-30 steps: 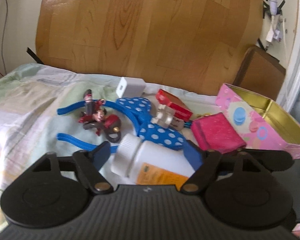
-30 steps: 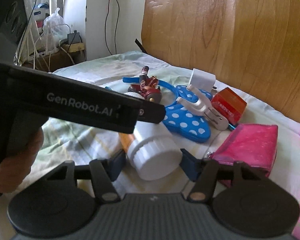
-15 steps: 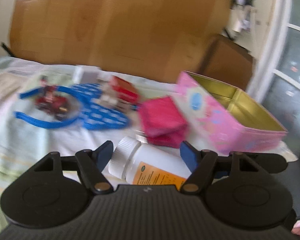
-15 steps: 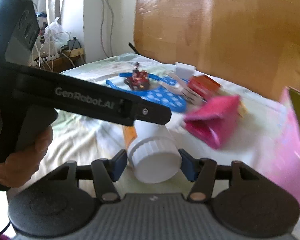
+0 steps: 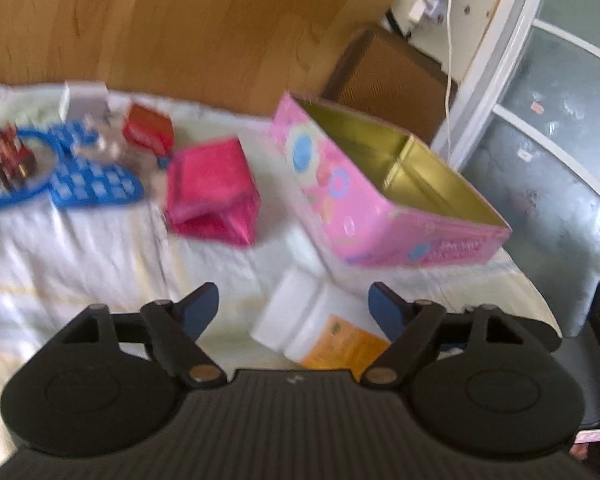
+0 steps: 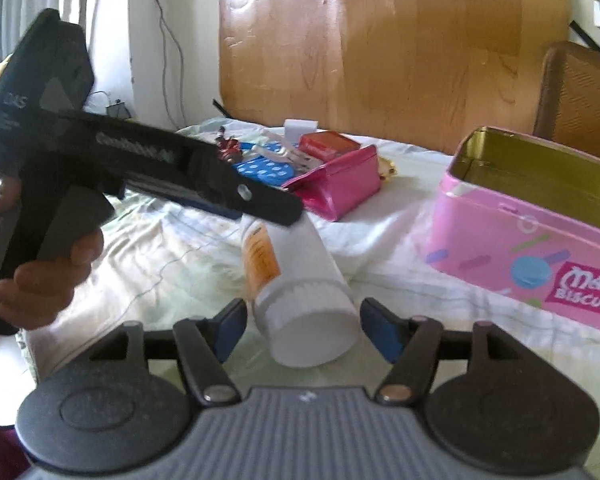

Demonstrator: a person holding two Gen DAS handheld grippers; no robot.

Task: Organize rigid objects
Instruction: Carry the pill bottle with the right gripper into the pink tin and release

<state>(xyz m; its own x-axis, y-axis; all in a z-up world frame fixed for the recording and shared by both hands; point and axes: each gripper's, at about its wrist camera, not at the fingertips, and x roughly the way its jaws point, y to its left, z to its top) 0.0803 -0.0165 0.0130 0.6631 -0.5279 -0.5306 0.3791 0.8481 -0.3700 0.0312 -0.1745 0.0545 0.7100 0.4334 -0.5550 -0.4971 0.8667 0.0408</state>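
Observation:
A white pill bottle [image 5: 320, 328] with an orange label lies on its side between both pairs of fingers. In the right wrist view its cap end [image 6: 312, 328] faces the camera. My right gripper [image 6: 302, 330] stands around the cap, its blue pads close to it on each side; contact is not clear. My left gripper [image 5: 294, 306] is open wide around the other end, and the bottle lies toward its right finger. The open pink biscuit tin [image 5: 380, 196] [image 6: 540, 240] stands to the right, with nothing inside it as far as I can see.
On the bedsheet lie a pink pouch [image 5: 214, 192] [image 6: 336, 184], a red box [image 5: 148, 130], a blue polka-dot item [image 5: 96, 172], a figurine [image 5: 4, 152] and a white charger [image 5: 84, 100]. The wooden headboard [image 5: 180, 20] stands behind. The bed edge lies beyond the tin.
Both grippers and the bottle have moved right, toward the pink tin. The left gripper's fingers have opened wider around the bottle.

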